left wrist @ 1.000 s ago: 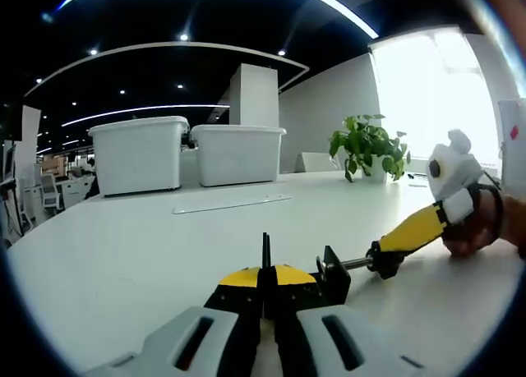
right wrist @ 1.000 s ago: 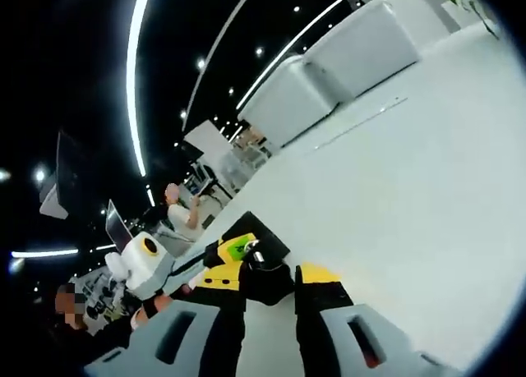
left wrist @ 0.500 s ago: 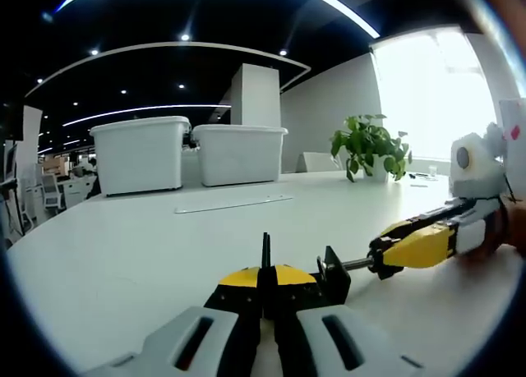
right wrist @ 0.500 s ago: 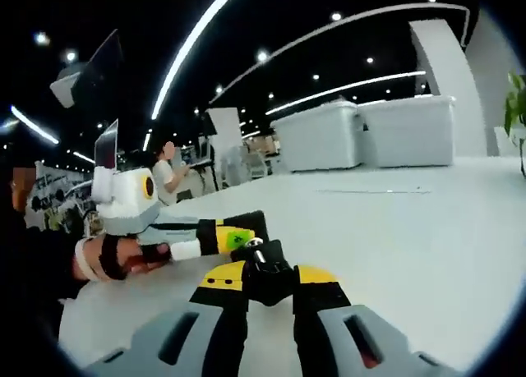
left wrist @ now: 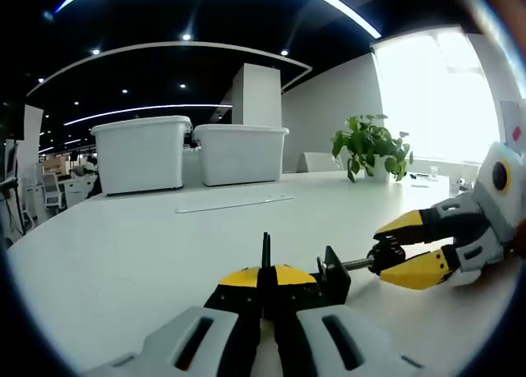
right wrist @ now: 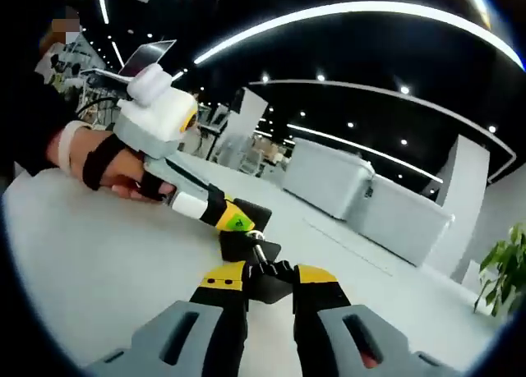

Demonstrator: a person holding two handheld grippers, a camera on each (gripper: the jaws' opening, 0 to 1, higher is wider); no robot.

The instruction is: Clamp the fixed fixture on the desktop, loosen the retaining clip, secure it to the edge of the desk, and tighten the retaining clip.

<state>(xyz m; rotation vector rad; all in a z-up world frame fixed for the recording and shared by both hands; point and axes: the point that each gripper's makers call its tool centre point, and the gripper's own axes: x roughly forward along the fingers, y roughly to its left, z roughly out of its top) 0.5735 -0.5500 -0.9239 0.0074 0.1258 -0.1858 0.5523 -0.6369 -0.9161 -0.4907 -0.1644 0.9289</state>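
A black clamp fixture [left wrist: 333,272] lies on the white desk [left wrist: 123,262]. My left gripper [left wrist: 265,280] is shut on its thin upright plate. Its screw rod [left wrist: 355,264] runs right to a black knob [left wrist: 385,254]. The right gripper [left wrist: 388,250] comes in from the right, with its yellow jaws one above the other around that knob. In the right gripper view, my right gripper [right wrist: 269,277] is shut on the knob [right wrist: 267,282]. The clamp body [right wrist: 240,245] lies just beyond it. The left gripper [right wrist: 233,221] holds it from the left, in a person's hand [right wrist: 115,170].
Two white lidded bins [left wrist: 138,155] [left wrist: 240,154] stand at the far side of the desk, with a thin flat strip [left wrist: 232,204] lying in front of them. A potted plant [left wrist: 368,145] stands at the back right by a bright window.
The right gripper has rolled about the screw's axis with the knob in its jaws, so the right gripper view has turned. The left gripper and the clamp body have stayed still.
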